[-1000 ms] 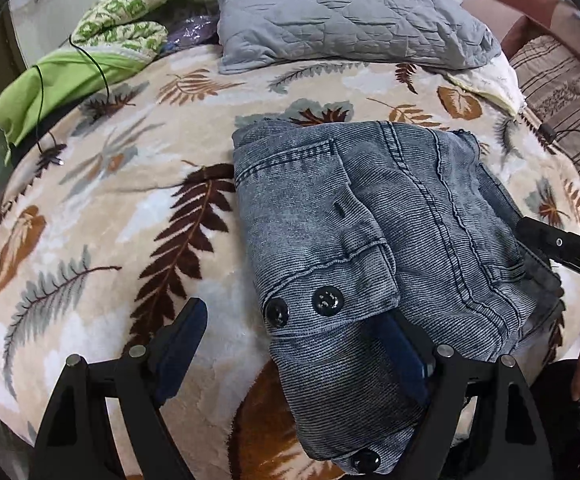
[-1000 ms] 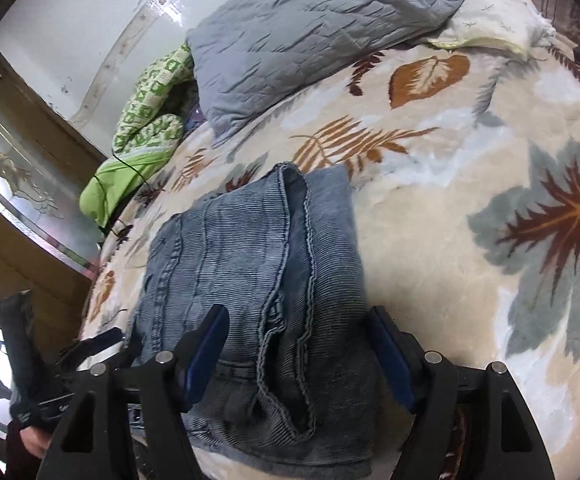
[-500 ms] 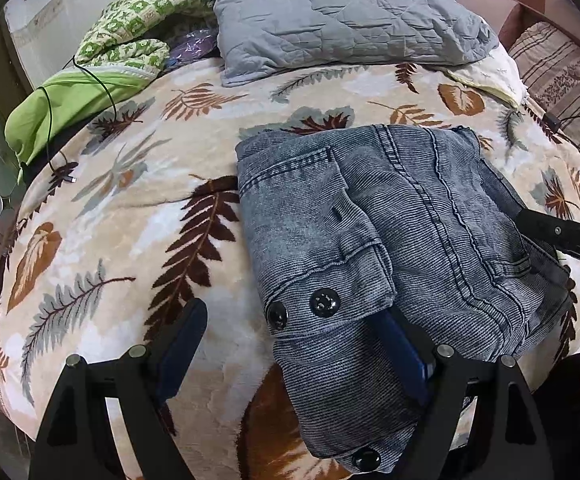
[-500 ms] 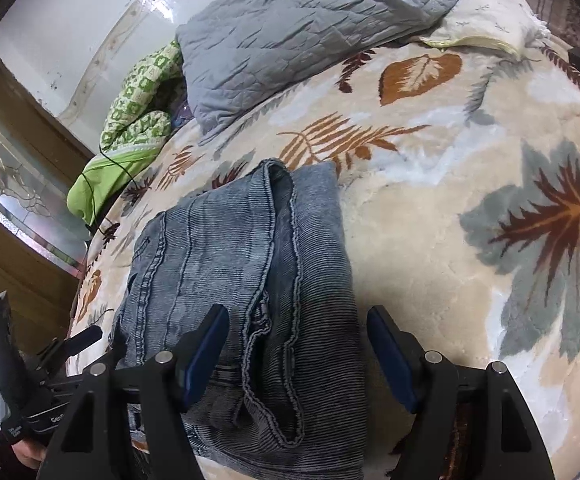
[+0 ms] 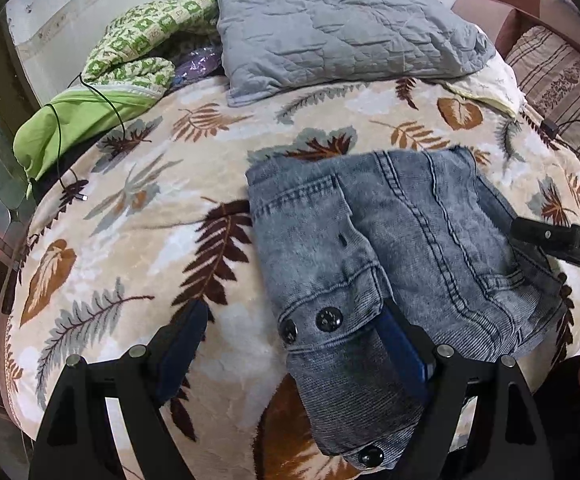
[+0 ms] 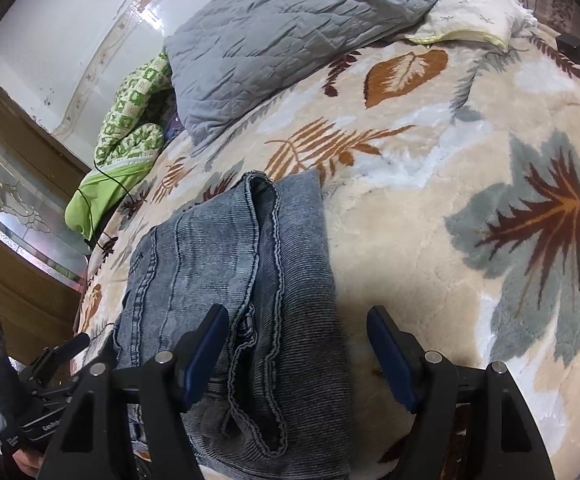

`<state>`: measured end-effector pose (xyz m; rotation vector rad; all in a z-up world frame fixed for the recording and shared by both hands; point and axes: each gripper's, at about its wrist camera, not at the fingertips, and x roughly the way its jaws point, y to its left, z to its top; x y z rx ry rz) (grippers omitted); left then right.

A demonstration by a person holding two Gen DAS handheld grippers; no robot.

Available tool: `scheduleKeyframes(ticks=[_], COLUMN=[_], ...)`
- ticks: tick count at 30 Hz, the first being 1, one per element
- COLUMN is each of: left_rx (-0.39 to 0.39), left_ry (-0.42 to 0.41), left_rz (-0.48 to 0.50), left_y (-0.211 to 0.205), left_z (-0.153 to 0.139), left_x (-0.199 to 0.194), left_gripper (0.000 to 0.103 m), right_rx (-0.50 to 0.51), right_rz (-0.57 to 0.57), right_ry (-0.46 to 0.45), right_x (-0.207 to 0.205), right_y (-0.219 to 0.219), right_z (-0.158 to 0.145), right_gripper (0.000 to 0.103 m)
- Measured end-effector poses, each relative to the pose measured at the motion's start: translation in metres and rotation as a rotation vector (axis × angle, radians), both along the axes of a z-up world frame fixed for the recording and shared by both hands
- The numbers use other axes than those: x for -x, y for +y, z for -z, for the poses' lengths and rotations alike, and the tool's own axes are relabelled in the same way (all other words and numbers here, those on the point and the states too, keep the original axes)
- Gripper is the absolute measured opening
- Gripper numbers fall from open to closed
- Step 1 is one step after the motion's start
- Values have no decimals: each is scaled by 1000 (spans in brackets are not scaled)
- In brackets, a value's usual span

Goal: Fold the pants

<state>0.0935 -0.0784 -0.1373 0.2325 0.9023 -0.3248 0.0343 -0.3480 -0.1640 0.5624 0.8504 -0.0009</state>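
Pants (image 5: 390,248) folded compact below the grey pillow (image 5: 342,28) — my left gripper (image 5: 294,344) and right gripper (image 6: 294,356) both spread wide, gripping nothing — next I judge a final tidy.

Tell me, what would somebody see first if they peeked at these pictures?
First the folded blue jeans, lying in a chunky bundle on the fuzzy leaf-print blanket, near its close edge. The left gripper and right gripper both stand open at the bundle's near end. Behind, a big gray pillow lies at the head of the bed.
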Motion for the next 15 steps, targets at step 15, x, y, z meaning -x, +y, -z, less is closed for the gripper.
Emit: scheduleKeyframes(ticks=[15], left_rx=[140], left_ry=[120], left_rz=[8], left_y=[11], left_z=[21], left_x=[-27], left_gripper=[86], right_rx=[-54], right_rz=[-6], right_ry=[4], right_x=[-10], right_y=[-7], right_z=[7], right_gripper=[75])
